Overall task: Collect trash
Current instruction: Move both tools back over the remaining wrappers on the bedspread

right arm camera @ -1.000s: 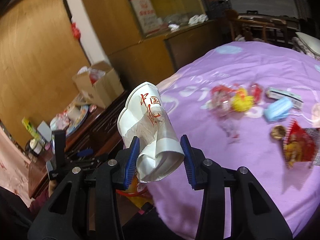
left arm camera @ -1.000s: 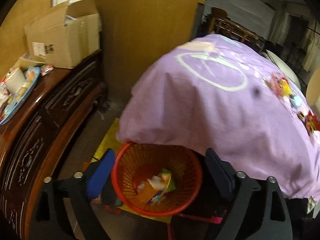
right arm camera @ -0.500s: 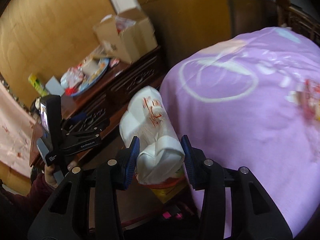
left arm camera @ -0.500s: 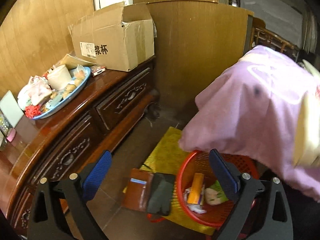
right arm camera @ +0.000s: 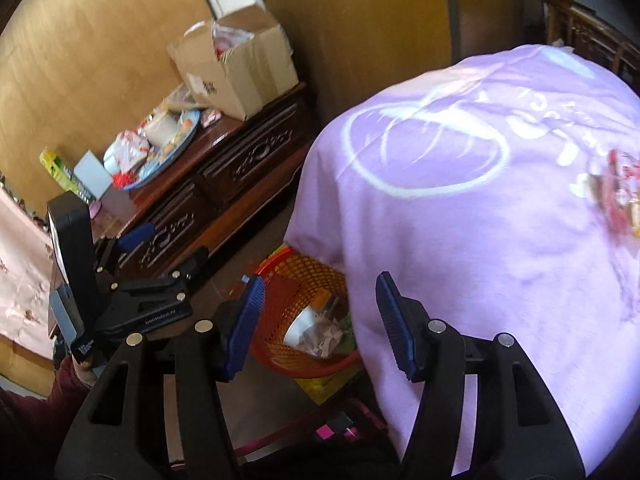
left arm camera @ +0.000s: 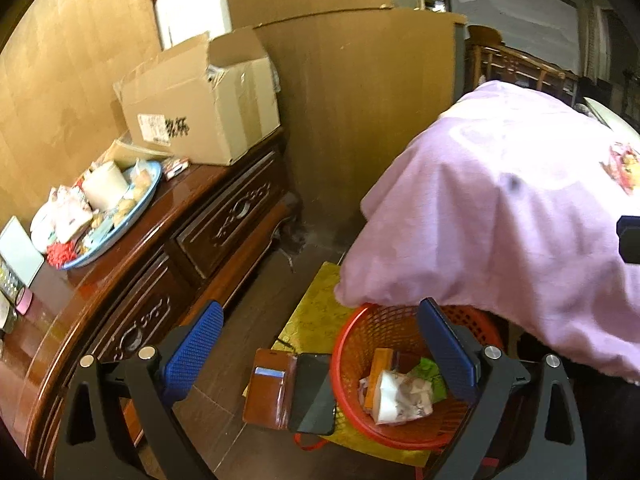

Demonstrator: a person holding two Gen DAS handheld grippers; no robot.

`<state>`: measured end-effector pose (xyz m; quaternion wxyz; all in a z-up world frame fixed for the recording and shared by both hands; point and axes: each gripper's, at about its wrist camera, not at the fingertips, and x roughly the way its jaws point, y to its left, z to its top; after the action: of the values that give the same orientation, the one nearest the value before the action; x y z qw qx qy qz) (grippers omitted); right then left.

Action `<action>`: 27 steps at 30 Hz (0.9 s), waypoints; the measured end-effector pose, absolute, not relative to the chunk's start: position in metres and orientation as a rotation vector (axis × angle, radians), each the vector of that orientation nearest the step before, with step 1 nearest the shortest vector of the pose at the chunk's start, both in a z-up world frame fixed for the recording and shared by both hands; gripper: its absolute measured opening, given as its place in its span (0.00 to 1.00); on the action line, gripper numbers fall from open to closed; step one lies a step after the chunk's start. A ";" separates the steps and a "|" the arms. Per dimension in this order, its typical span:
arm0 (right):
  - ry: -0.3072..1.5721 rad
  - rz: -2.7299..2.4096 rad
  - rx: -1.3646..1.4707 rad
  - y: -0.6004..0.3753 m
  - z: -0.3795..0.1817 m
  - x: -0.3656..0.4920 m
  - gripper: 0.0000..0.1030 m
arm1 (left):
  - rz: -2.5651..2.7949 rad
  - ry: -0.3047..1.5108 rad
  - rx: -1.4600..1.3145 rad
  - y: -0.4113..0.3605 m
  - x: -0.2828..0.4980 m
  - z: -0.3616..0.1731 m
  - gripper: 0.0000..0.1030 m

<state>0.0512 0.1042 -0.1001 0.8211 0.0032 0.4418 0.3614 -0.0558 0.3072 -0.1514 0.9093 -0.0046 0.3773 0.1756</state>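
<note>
Now crumpled cup [right arm camera: 310,330] in basket [right arm camera: 296,276], below right claw [right arm camera: 320,320]

Red basket [left arm camera: 352,344], wallet [left arm camera: 269,390], yellow mat [left arm camera: 316,312] on dark floor [left arm camera: 224,420].

The cardboard box [left arm camera: 200,108] on the sideboard [left arm camera: 120,264] bears a white label and dark printed characters on its side; both are too blurred to read; nothing else is legible.
</note>
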 end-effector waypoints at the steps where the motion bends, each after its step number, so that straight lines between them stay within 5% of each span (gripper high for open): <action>1: 0.928 0.762 0.018 0.097 -0.097 0.050 0.57 | 0.353 0.771 -0.001 0.302 -0.057 -0.147 0.93; 15: 0.708 0.649 0.169 -0.011 -0.044 0.005 0.64 | 0.264 0.621 0.148 0.220 -0.082 -0.076 0.94; 27: 0.516 0.480 0.277 -0.124 -0.020 -0.015 0.83 | 0.146 0.518 0.322 0.103 -0.081 -0.031 0.94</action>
<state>-0.0148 -0.1238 -0.0197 0.9292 0.1351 0.2518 0.2344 -0.0812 0.1030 -0.0314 0.9512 0.1582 0.2549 0.0719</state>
